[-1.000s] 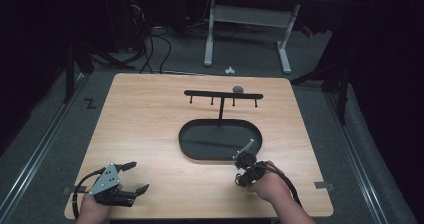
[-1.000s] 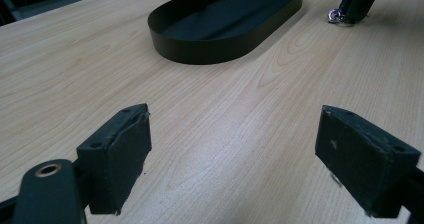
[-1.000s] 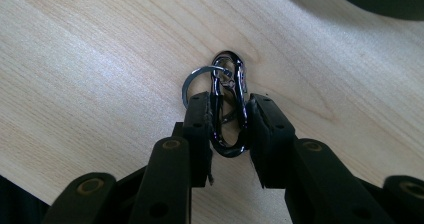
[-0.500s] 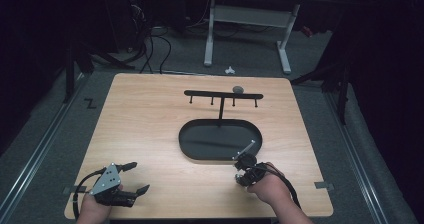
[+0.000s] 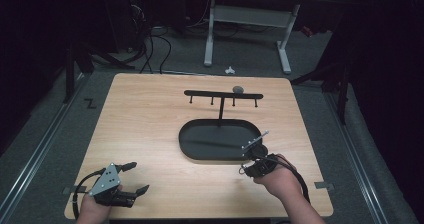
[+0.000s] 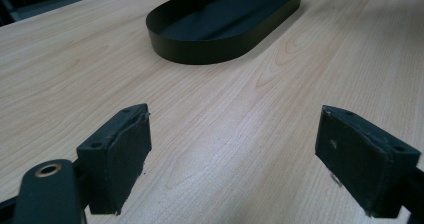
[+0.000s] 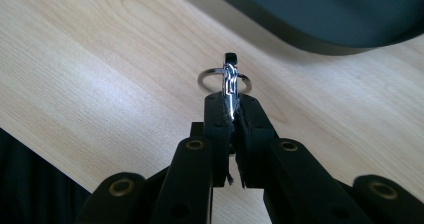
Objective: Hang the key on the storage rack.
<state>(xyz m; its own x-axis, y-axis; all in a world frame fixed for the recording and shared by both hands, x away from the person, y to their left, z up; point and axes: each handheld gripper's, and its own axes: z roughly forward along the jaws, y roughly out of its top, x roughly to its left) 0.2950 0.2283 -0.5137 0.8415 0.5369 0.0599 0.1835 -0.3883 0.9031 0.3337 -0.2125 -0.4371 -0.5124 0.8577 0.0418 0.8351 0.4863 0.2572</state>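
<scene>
Two pads of right tool [image 7: 231, 115] hide key [image 7: 229, 81] blade.

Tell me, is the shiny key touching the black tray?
Apart. In the right gripper view the key is pinched in the right gripper, with bare wood between it and the tray.

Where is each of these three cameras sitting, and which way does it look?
High view: above the person's side, looking forward and down on the table; both hands show.
Left gripper view: on the left gripper, looking between its open jaws toward the black tray.
Right gripper view: on the right gripper, its jaws pinching a key with a ring.
Shared: the tray and the table appear in all three.
</scene>
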